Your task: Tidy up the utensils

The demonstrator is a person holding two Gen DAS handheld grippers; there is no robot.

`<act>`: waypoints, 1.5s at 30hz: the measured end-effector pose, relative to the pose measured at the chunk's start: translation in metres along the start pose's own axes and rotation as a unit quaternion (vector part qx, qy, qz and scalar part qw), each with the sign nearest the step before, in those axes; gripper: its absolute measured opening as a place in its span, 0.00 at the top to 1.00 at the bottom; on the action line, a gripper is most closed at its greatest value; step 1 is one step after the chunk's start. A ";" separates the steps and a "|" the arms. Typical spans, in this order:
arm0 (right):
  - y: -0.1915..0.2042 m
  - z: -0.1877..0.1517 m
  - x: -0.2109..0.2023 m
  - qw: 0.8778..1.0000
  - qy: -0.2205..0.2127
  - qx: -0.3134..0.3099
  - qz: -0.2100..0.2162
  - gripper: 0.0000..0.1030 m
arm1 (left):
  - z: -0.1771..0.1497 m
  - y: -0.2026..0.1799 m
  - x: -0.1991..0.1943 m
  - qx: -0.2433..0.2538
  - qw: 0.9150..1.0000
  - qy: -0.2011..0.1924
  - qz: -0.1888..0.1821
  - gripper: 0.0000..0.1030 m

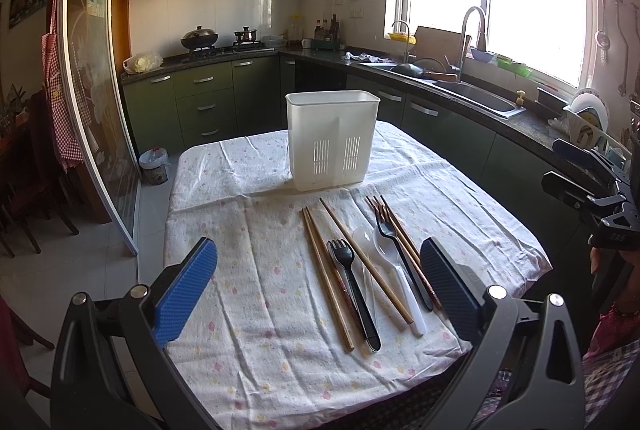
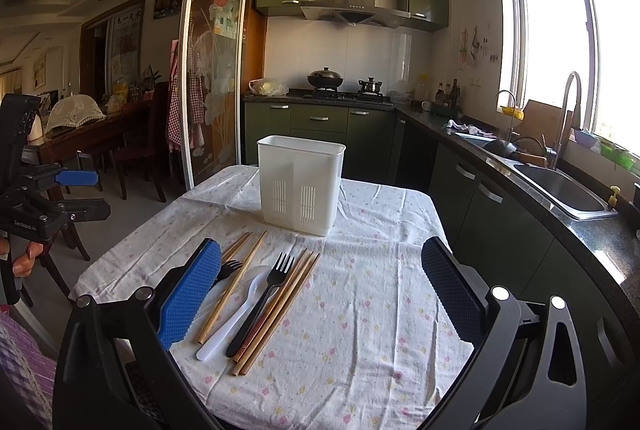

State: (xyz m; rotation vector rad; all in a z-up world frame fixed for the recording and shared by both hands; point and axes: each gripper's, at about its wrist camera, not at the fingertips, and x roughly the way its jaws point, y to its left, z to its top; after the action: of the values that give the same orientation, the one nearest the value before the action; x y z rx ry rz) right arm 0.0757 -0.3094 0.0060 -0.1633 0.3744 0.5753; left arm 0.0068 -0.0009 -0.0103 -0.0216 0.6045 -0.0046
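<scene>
A white plastic utensil holder (image 1: 333, 140) stands upright at the far middle of the cloth-covered table (image 1: 256, 290); it also shows in the right wrist view (image 2: 300, 184). In front of it lie wooden chopsticks (image 1: 326, 278), two black forks (image 1: 352, 290), a white spoon (image 1: 398, 282) and a clear spoon (image 1: 362, 236), side by side. They also show in the right wrist view: chopsticks (image 2: 280, 306), a fork (image 2: 260, 304), the white spoon (image 2: 234, 314). My left gripper (image 1: 320, 286) is open above the near table edge, holding nothing. My right gripper (image 2: 320, 294) is open and holds nothing.
A kitchen counter with a sink (image 2: 560, 186) runs along the right. A stove with a wok (image 1: 200, 40) is at the back. A glass sliding door (image 2: 216, 70) and a dining table (image 2: 92, 134) are to the left. The other gripper shows at each view's edge (image 1: 592, 186).
</scene>
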 end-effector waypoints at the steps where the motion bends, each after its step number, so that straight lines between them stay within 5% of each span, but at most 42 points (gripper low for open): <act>1: 0.000 0.000 0.000 1.000 0.000 0.000 0.000 0.04 | 0.000 0.000 -0.001 0.005 1.000 -0.015 0.003 0.06; 14: -0.008 -0.001 0.002 1.000 0.014 0.017 0.010 0.04 | 0.005 -0.001 0.016 0.004 1.000 0.010 -0.007 0.06; 22: -0.013 -0.003 0.011 0.999 0.030 0.026 0.010 0.04 | 0.018 0.002 0.068 0.002 0.995 0.096 0.006 0.06; 26: -0.018 -0.005 0.015 0.999 0.034 0.032 0.009 0.04 | 0.018 0.001 0.105 -0.022 0.986 0.163 -0.038 0.06; 32: -0.023 -0.007 0.018 0.998 0.040 0.038 0.008 0.04 | 0.010 -0.003 0.155 -0.067 0.961 0.258 -0.071 0.33; 36: -0.026 -0.008 0.020 0.998 0.042 0.041 0.008 0.04 | 0.008 -0.018 0.171 -0.077 0.947 0.298 -0.095 0.41; 45: -0.030 -0.010 0.022 0.998 0.044 0.045 0.009 0.04 | 0.000 -0.031 0.202 -0.052 0.934 0.349 -0.061 0.70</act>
State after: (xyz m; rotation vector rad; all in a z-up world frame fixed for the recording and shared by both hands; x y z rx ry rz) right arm 0.1061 -0.3262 -0.0106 -0.0983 0.4866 0.5680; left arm 0.1736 -0.0338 -0.1242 -0.1658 1.3156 -0.1053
